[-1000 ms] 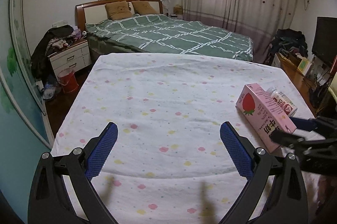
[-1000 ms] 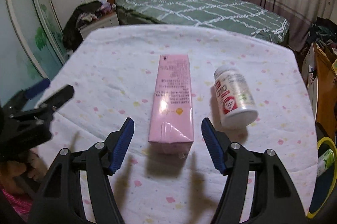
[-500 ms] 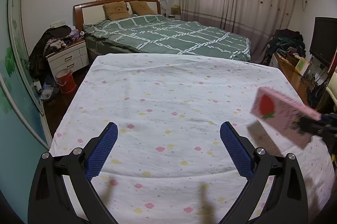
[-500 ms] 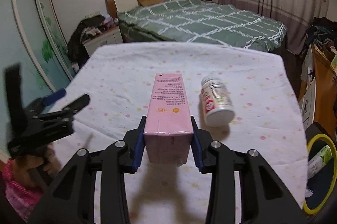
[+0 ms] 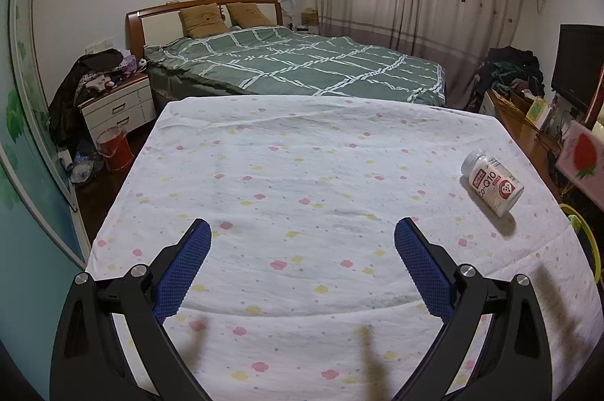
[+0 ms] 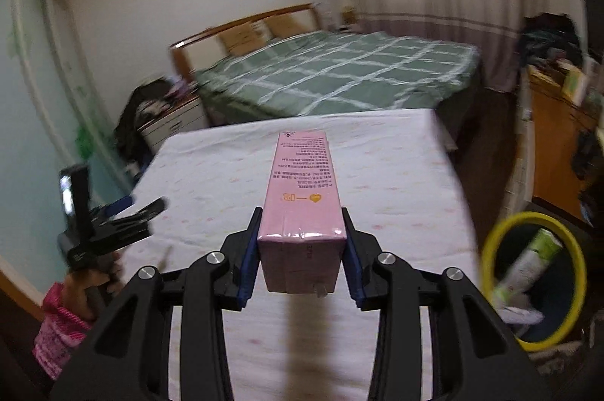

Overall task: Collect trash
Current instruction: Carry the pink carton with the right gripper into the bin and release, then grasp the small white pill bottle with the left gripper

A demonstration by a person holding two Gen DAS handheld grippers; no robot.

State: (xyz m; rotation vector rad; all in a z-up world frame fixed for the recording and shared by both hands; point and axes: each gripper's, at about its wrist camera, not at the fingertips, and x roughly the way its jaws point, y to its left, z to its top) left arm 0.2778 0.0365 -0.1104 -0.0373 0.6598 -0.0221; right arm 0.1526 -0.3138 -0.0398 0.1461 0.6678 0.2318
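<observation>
Half a second ago our right tongs (image 6: pixel 302 250) had just clamped the pink carton (image 6: pixel 302 197) low over the tabletop (image 5: pixel 302 182); now we have it lifted and swung toward the right, the blurred room behind it showing the motion. The right tongs are closed narrow on the carton's near end, pads pressed to both side faces. In the left wrist view the carton (image 5: pixel 581 163) has slid out to the right edge of the frame, past the tabletop. The yellow-rimmed bin (image 6: pixel 490 272) sits at the lower right of the right wrist view, trash already inside, so we judge the drop is the next step. Our left tongs (image 5: pixel 302 246) hang wide and empty at the bottom centre. The white bottle (image 5: pixel 492 183) lies on its side at the right, left uncovered and free for the next pick.
</observation>
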